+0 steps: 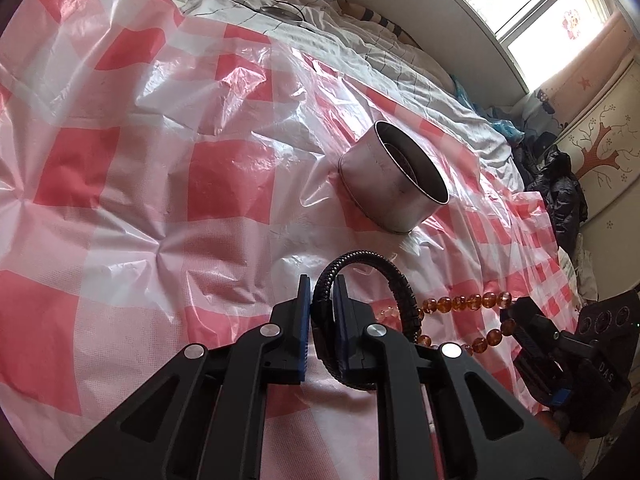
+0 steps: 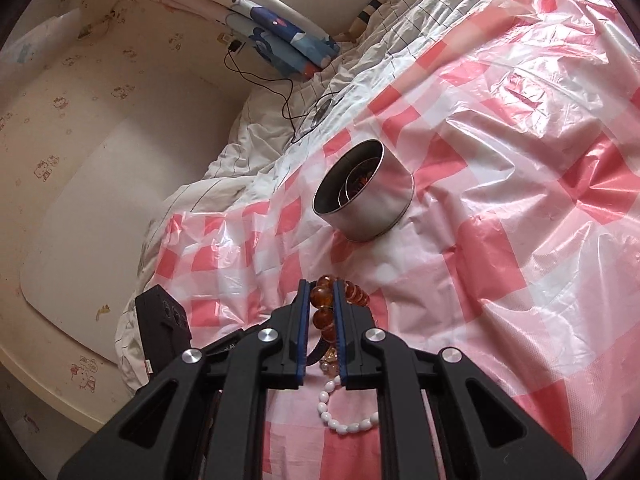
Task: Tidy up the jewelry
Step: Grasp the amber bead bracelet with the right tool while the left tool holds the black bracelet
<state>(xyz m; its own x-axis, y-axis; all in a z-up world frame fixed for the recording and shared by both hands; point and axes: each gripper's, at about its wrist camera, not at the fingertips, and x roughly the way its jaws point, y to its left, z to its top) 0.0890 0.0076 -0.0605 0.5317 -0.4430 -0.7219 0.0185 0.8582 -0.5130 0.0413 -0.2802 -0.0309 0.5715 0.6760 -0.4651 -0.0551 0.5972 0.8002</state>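
Amber beads [image 2: 323, 307] between right hand-held gripper [image 2: 321, 286] pads.

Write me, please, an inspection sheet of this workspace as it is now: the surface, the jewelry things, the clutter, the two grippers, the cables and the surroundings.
Surface: pink and white checked plastic sheet, wrinkled, spread over a bed.
Job's things: round metal tin open, something reddish inside; black braided bracelet; amber bead string; white bead string lying on the sheet.
Clutter: dark garments beside the bed.
Grippers: left gripper shut on the black braided bracelet; right gripper shut on the amber bead string.
Cables: black cable running from a wall plug across the white quilt.
Surroundings: bright window, patterned wallpaper, blue printed pillow.
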